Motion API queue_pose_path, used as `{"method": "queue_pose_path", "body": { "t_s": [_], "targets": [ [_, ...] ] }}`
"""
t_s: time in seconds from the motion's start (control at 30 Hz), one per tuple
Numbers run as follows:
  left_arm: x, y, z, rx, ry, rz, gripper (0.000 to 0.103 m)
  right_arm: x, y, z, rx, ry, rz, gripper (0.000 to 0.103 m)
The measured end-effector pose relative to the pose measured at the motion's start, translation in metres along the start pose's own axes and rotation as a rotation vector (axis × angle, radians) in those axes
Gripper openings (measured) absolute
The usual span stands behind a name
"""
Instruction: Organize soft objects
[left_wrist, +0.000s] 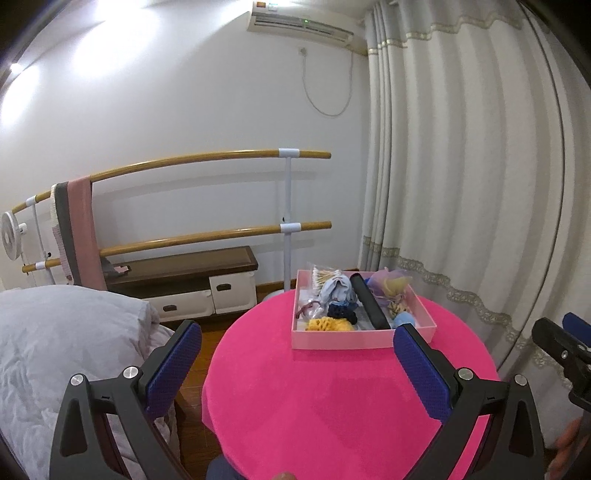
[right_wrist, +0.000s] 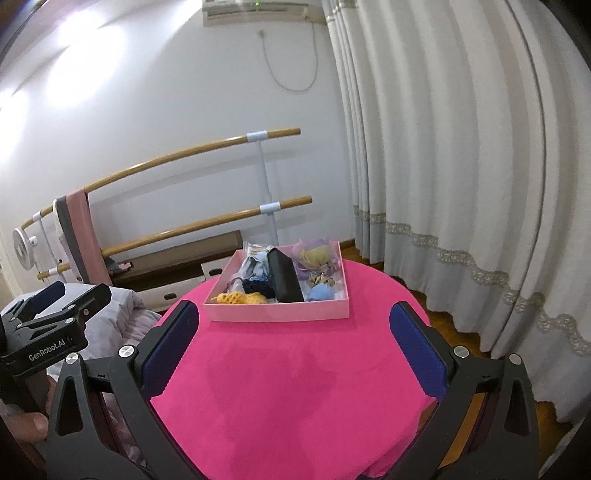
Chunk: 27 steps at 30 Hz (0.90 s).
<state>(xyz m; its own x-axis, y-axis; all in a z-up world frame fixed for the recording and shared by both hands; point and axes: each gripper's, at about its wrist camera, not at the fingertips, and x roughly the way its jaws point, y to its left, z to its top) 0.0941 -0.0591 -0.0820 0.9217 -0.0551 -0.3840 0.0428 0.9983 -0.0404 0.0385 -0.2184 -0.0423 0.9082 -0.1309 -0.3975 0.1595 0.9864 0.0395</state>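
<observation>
A pink box (left_wrist: 343, 339) (right_wrist: 277, 313) sits at the far side of a round table with a bright pink cloth (left_wrist: 332, 398) (right_wrist: 288, 387). It holds several soft items: a yellow knit piece (left_wrist: 328, 324) (right_wrist: 240, 297), a dark blue scrunchie (left_wrist: 341, 310), a pale blue cloth (left_wrist: 338, 288), a black case (left_wrist: 369, 301) (right_wrist: 283, 278), a purple and yellow puff (left_wrist: 391, 284) (right_wrist: 317, 256) and a light blue ball (right_wrist: 320, 292). My left gripper (left_wrist: 297, 343) is open and empty, short of the box. My right gripper (right_wrist: 293, 325) is open and empty, also short of the box.
A bed with a grey duvet (left_wrist: 55, 339) lies left of the table. A wooden ballet barre (left_wrist: 207, 158) with hung cloths and a low brown bench (left_wrist: 184, 269) stand at the wall. White curtains (left_wrist: 480, 184) hang on the right.
</observation>
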Motion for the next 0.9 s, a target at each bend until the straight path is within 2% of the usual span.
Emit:
{"method": "queue_pose_path", "body": {
  "t_s": [0.43,0.63,0.9],
  "targets": [
    [-0.067,0.005,-0.024,-0.008,-0.022,0.008,0.103,-0.029,0.020,-0.015,-0.030,-0.039,-0.007,0.103],
    [-0.080,0.005,-0.022,-0.016,-0.020,-0.016,0.103,-0.033,0.034,-0.017,-0.055,-0.049,0.003,0.103],
    [-0.084,0.003,-0.020,0.000,-0.002,-0.007,0.103,-0.034,0.035,-0.019,-0.059,-0.050,-0.003,0.103]
  ]
}}
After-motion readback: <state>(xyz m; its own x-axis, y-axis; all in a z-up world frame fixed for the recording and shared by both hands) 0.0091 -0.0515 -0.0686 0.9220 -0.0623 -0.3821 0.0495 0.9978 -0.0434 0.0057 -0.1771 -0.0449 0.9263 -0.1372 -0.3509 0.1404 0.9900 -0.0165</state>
